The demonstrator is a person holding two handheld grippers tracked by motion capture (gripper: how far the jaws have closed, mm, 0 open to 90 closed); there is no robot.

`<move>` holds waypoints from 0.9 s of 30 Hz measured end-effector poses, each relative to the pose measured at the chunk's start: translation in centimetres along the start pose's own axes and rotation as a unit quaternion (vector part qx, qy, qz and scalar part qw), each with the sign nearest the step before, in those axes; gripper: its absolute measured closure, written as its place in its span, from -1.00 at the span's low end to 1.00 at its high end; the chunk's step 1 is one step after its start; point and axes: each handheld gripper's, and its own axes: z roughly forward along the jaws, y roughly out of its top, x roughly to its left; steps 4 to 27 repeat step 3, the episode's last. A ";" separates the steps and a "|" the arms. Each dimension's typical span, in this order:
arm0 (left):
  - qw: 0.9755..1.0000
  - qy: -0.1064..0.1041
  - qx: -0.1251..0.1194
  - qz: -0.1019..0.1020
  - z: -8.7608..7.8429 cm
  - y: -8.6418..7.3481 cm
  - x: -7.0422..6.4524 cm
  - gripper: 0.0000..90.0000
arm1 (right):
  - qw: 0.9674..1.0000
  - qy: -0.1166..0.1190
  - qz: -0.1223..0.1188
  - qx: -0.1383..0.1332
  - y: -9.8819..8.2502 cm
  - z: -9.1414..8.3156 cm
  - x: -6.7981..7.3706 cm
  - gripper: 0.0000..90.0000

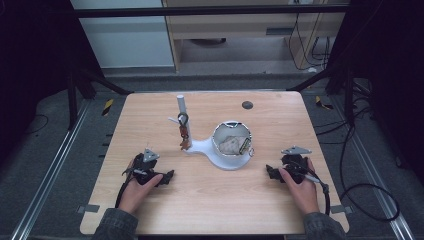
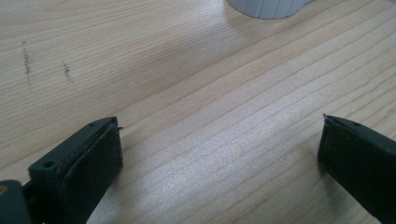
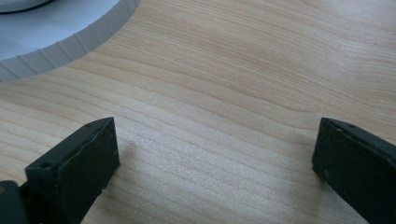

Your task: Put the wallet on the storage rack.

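- The fingers (image 2: 79, 172) of the left gripper (image 2: 219, 154) are seen spread wide in the left gripper view, with nothing but bare wood grain between them.
- The fingers (image 3: 74, 168) of the right gripper (image 3: 215, 154) are likewise set wide apart in the right gripper view, and nothing is held between them.
- In the high view, the left gripper (image 1: 167, 176) is rested on the wooden table (image 1: 210, 205) at about 8 o'clock from the table's centre, gripped by the left hand (image 1: 136, 190), its jaws turned toward 3 o'clock.
- The right gripper (image 1: 270, 172) is laid at about 4 o'clock, gripped by the right hand (image 1: 301, 187), its jaws turned toward 9 o'clock; a black cable (image 1: 370, 200) is trailed off the table edge beside it.
- A white stand (image 1: 205, 147) is placed near the table's centre, well apart from both grippers; its ribbed edge is caught at 12 o'clock in the left gripper view (image 2: 266, 8) and at 10 o'clock in the right gripper view (image 3: 60, 37).
- A white bowl (image 1: 231, 145) is carried on the stand's 3 o'clock end, and a crumpled pale item (image 1: 230, 145) is seen inside it; what it is cannot be told.
- A white post (image 1: 182, 112) is raised upright at the stand's 9 o'clock end, and a dark ring with a reddish hanging piece (image 1: 184, 131) is hung against it.
- A small dark disc (image 1: 247, 105) is set in the tabletop at 12 o'clock, near the far edge.
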 end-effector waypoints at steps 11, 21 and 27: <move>1.000 -0.001 0.000 0.000 0.0 0.0 0.0 -1.00 | 1.000 -0.003 0.005 0.001 0.0 0.0 0.1 -1.00; 1.000 -0.001 0.000 0.000 0.0 0.0 0.0 -1.00 | 1.000 -0.003 0.005 0.001 0.0 0.0 0.1 -1.00; 1.000 -0.001 0.000 0.000 0.0 0.0 0.0 -1.00 | 1.000 -0.003 0.005 0.001 0.0 0.0 0.1 -1.00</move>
